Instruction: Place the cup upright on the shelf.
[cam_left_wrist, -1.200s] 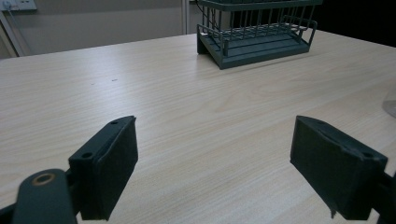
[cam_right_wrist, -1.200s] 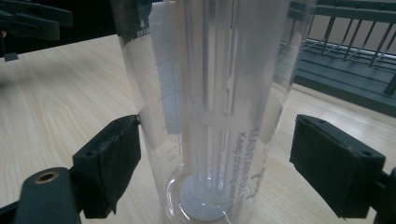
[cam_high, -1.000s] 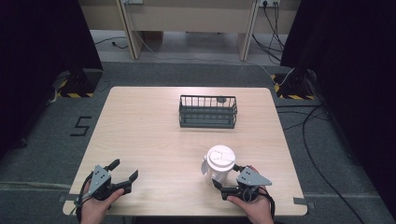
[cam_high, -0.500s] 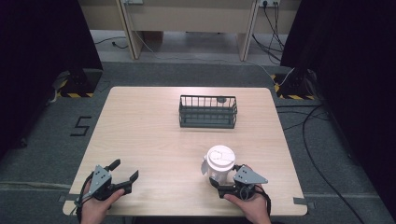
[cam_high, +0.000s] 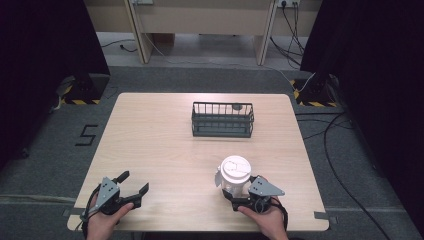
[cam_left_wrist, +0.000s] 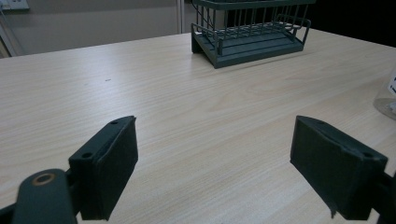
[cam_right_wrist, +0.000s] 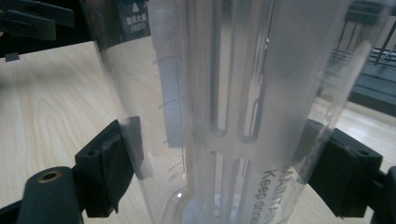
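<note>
A clear plastic tumbler (cam_high: 234, 174) with a white lid stands upright at the front right of the wooden table (cam_high: 150, 140). My right gripper (cam_high: 234, 193) is open, its jaws on either side of the tumbler's lower part. In the right gripper view the tumbler (cam_right_wrist: 224, 93) stands between the pads at about their full spread, so my right gripper (cam_right_wrist: 222, 158) is not squeezing it. My left gripper (cam_high: 134, 181) rests open at the front left, with bare table between its jaws (cam_left_wrist: 215, 158). The tumbler's base (cam_left_wrist: 387, 95) shows at the right edge of the left gripper view.
A dark green wire basket (cam_high: 222, 120) stands at the back centre of the table, with a small grey object (cam_high: 237, 106) at its far side. The basket (cam_left_wrist: 252, 32) lies ahead of my left gripper. Cables run over the floor to the right.
My right gripper has slid a little left and forward, so the tumbler now sits deeper between its jaws. The left gripper has stayed put.
</note>
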